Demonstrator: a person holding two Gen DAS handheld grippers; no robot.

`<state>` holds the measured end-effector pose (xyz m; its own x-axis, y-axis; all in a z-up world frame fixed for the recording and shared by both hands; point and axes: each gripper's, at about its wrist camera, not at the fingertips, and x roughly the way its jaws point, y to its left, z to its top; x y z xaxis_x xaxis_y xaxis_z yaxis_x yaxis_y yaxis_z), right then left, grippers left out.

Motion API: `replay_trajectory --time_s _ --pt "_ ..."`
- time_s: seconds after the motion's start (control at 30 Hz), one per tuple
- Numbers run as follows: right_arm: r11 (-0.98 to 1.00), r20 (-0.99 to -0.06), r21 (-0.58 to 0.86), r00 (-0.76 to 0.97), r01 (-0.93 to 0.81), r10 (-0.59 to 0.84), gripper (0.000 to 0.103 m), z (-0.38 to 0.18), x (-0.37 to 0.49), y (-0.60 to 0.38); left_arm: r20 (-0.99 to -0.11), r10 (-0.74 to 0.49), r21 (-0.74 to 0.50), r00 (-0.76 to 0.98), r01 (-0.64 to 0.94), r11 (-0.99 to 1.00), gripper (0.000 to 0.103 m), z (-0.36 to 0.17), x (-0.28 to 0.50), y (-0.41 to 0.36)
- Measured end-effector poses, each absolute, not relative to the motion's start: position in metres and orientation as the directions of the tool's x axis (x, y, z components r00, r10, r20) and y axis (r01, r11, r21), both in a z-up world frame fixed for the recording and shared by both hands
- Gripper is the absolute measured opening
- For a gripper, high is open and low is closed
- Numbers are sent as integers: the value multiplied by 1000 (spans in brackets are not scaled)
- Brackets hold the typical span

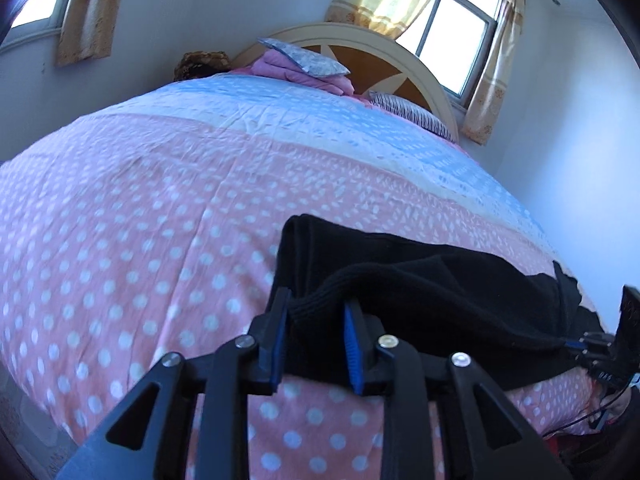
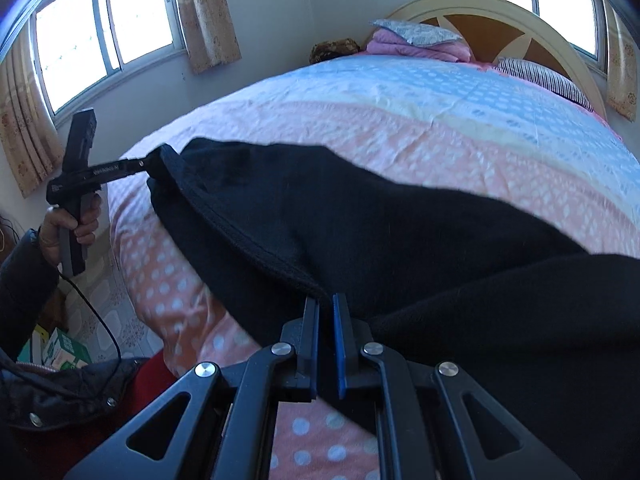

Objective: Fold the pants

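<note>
Black pants (image 1: 420, 292) lie across the near end of the bed, also seen in the right wrist view (image 2: 360, 216). My left gripper (image 1: 316, 308) is shut on a thick ribbed edge of the pants, which bunches between its blue pads. It also shows from the side in the right wrist view (image 2: 152, 166), pinching the far left end of the cloth. My right gripper (image 2: 326, 304) is shut on the hemmed edge of the pants, jaws nearly touching. The cloth hangs stretched between the two grippers, slightly above the cover.
The bed has a pink polka-dot and blue cover (image 1: 140, 220). Folded pink bedding (image 1: 304, 68), a striped pillow (image 1: 412, 114) and a cream headboard (image 1: 432, 80) stand at the far end. The floor and boxes (image 2: 64, 350) lie left of the bed.
</note>
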<state>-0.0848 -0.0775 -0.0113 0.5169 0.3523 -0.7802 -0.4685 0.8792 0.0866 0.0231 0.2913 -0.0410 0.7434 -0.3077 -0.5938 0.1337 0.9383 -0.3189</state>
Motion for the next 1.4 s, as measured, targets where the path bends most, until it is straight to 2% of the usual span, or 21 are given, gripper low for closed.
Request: replay_trajectory --time_s 0.03,0.1,0.13,0.17,0.2,0.33,0.4,0.5,0.63,0.77,0.83,0.87,0.93,1.07,1.1,1.13,1.17,1.23,1.33,1.4 --pt "878 -783 80 515 -471 348 7 -15 -86 -77 -597 -299 -315 744 125 941 31 -42 18 293" --pt "870 -782 47 524 -490 337 7 -17 -90 -75 -612 -265 -290 745 101 952 40 -44 14 296" --pt "866 -785 29 524 -500 329 7 -17 -92 -74 -620 -244 -275 745 85 958 53 -44 11 298" --pt "860 -790 20 520 -509 326 10 -16 -93 -73 -630 -214 -254 747 63 965 61 -43 9 302" --pt "854 -793 9 517 -520 323 10 -15 -95 -72 -635 -200 -244 746 51 968 62 -43 8 304" --pt "836 -809 -37 507 -548 296 10 -15 -101 -69 -673 -87 -159 735 -28 987 62 -42 -1 317" --pt "827 -828 -20 473 -562 301 11 -12 -104 -70 -678 -77 -161 731 -45 986 62 -36 -10 324" --pt "787 -830 71 401 -612 387 11 3 -109 -71 -678 -152 -221 720 -3 975 62 -24 -23 320" --pt "743 -714 250 399 -621 575 11 36 -95 -66 -662 -311 -290 682 149 945 62 -15 -26 283" --pt "783 -652 263 495 -564 575 11 37 -56 -41 -634 -419 -352 650 239 905 62 -21 -16 247" --pt "788 -637 304 501 -535 586 11 25 -34 -24 -630 -428 -394 648 208 895 63 -26 -9 245" --pt "780 -633 329 489 -532 600 11 15 -24 -13 -625 -445 -436 641 185 881 69 -31 -6 245" --pt "775 -648 348 463 -527 605 11 -7 -12 9 -613 -467 -488 637 159 858 75 -37 -4 247" --pt "754 -709 382 354 -534 610 11 -50 -14 40 -563 -465 -537 683 125 834 77 -38 -4 256" --pt "745 -707 387 344 -543 618 11 -57 -21 44 -553 -457 -543 697 115 832 80 -36 -4 258" --pt "748 -695 369 371 -551 616 11 -57 -27 43 -547 -443 -548 710 96 831 89 -36 -2 262" --pt "748 -696 353 376 -561 611 11 -56 -32 44 -540 -432 -564 722 71 823 92 -36 0 268" --pt "745 -703 347 368 -570 609 11 -57 -35 44 -527 -449 -610 721 47 791 92 -40 6 274" --pt "725 -681 422 338 -545 650 11 -61 -31 36 -529 -445 -651 723 -10 759 92 -48 17 282" --pt "715 -668 454 328 -531 668 11 -63 -28 31 -534 -398 -667 746 -82 741 81 -53 21 291"
